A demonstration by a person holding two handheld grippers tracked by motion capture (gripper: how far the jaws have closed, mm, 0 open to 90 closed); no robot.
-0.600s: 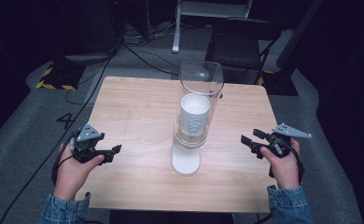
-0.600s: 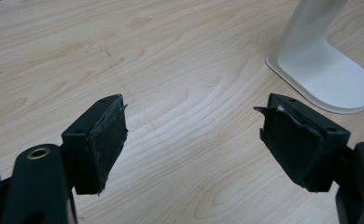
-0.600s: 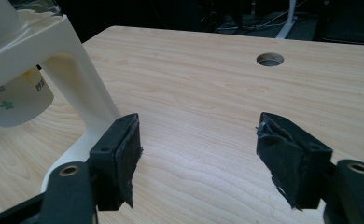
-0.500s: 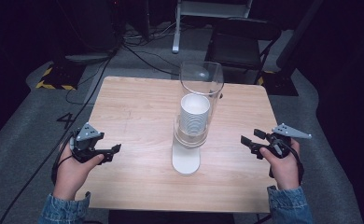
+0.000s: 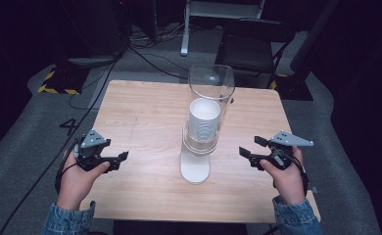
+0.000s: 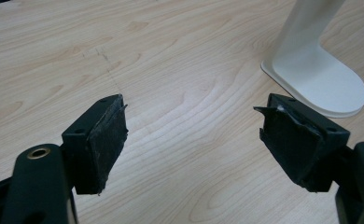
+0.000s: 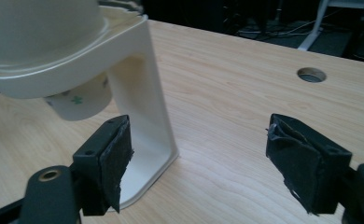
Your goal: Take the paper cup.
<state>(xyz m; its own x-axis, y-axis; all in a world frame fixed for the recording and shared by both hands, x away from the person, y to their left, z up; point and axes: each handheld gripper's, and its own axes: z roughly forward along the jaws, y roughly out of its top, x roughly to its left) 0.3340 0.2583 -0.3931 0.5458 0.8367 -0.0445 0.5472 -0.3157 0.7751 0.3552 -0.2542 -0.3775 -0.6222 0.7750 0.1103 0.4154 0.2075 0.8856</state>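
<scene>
Dark grey carpet lay around a light wooden desk (image 5: pixel 145 112), and black cables (image 5: pixel 150 54) ran over the floor beyond its far edge, near a dark chair (image 5: pixel 252 49).

On the desk, between the two claws, stood a white cup dispenser (image 5: pixel 195 166) with a flat base and a clear tube (image 5: pixel 211 83) on top. A stack of white paper cups (image 5: pixel 204 120) sat inside the tube. In the right gripper view the lowest cup (image 7: pixel 80 100), with small green marks on it, hung out under the white ring of the holder.

The left claw (image 5: pixel 121 160) was held by the person's left hand (image 5: pixel 76 178) above the near left part of the desk. Its jaws stood wide apart with nothing between them, and they pointed toward the dispenser. In the left gripper view the base of the dispenser (image 6: pixel 318 77) was ahead and to the right of this claw (image 6: pixel 192 135), well apart from it.

The right claw (image 5: pixel 251 147) was held by the right hand (image 5: pixel 287 178) near the right edge of the desk. Its jaws were also spread wide and held nothing. In the right gripper view the white stand (image 7: pixel 145 107) was just beyond the left jaw of this claw (image 7: pixel 199 161), not touching it as far as one could tell. A round hole (image 7: pixel 311 74) in the desk was farther ahead, to the right.

Both sleeves (image 5: pixel 69 220) were of blue denim.
</scene>
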